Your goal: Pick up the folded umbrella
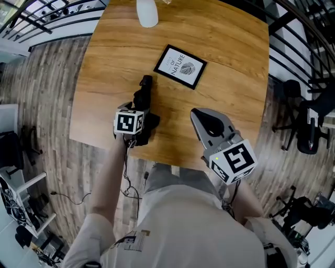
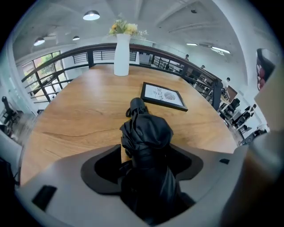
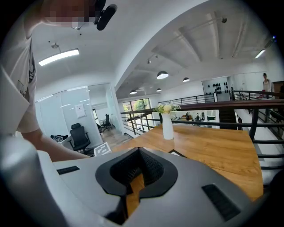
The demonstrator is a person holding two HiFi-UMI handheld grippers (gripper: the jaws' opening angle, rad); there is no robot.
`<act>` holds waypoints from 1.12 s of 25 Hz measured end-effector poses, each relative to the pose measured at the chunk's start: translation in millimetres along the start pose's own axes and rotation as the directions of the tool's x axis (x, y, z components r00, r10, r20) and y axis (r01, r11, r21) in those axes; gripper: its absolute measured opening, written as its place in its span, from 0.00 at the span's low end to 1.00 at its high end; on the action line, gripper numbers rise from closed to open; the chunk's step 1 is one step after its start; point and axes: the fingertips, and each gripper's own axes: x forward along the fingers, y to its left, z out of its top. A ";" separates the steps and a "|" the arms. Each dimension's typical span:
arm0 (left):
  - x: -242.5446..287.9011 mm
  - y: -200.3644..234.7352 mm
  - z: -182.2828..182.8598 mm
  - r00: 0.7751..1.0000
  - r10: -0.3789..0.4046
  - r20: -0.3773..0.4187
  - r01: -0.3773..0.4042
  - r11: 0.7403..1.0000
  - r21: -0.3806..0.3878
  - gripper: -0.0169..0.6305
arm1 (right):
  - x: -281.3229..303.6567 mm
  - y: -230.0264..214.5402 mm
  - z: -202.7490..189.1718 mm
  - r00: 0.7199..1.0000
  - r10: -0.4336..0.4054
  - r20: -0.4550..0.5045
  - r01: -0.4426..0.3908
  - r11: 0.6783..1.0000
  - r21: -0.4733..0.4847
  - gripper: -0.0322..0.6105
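On the left side of the wooden table (image 1: 104,68), my left gripper (image 2: 148,157) points steeply down with its grey jaws spread wide, one on each side of the folded umbrella (image 1: 142,97). From above, the marker cube (image 1: 129,122) covers the jaws and the umbrella's near end, so only the far half shows. In the left gripper view the black fabric bunches in soft, crumpled folds between the jaws. A sliver of wood shows beside it on the left, and I can't see the pads pressing on it. The umbrella lies flat near the table's front edge, its small rounded end pointing away from me. Just past that end and a little to the right lies a dark-framed print (image 1: 180,66), flat and skewed. At the far edge stands a smooth white vase (image 1: 147,13), cut off in the head view. On the right, my right gripper (image 3: 134,188) hangs over the table's front edge. Its ribbed black pads are pressed together on nothing, with only a thin slit of wood showing below them.
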 end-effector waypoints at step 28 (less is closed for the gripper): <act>-138.7 -46.5 75.3 0.908 -0.111 0.404 0.166 0.981 -0.103 0.43 | -60.7 23.2 67.4 0.986 -0.048 0.160 0.060 0.995 -0.075 0.09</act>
